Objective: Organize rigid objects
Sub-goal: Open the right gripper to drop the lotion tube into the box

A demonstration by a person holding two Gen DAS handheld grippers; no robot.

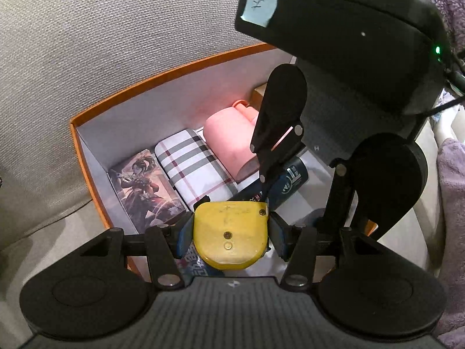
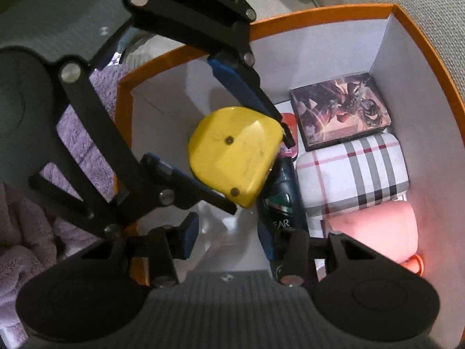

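My left gripper (image 1: 231, 234) is shut on a yellow tape measure (image 1: 231, 232) and holds it inside an orange box (image 1: 174, 71) with white walls. The right wrist view shows the tape measure (image 2: 232, 154) between the left gripper's blue pads (image 2: 232, 72), above the box floor. My right gripper (image 2: 228, 240) is open and empty, low in the box just beside a dark bottle (image 2: 280, 200). The right gripper also shows in the left wrist view (image 1: 290, 180), hovering over the dark bottle (image 1: 286, 183).
In the box lie a picture-printed box (image 1: 145, 186), a plaid case (image 1: 193, 164) and a pink case (image 1: 229, 138), side by side. The box stands on a beige sofa (image 1: 87, 29). A purple fleece blanket (image 2: 23, 247) lies beside it.
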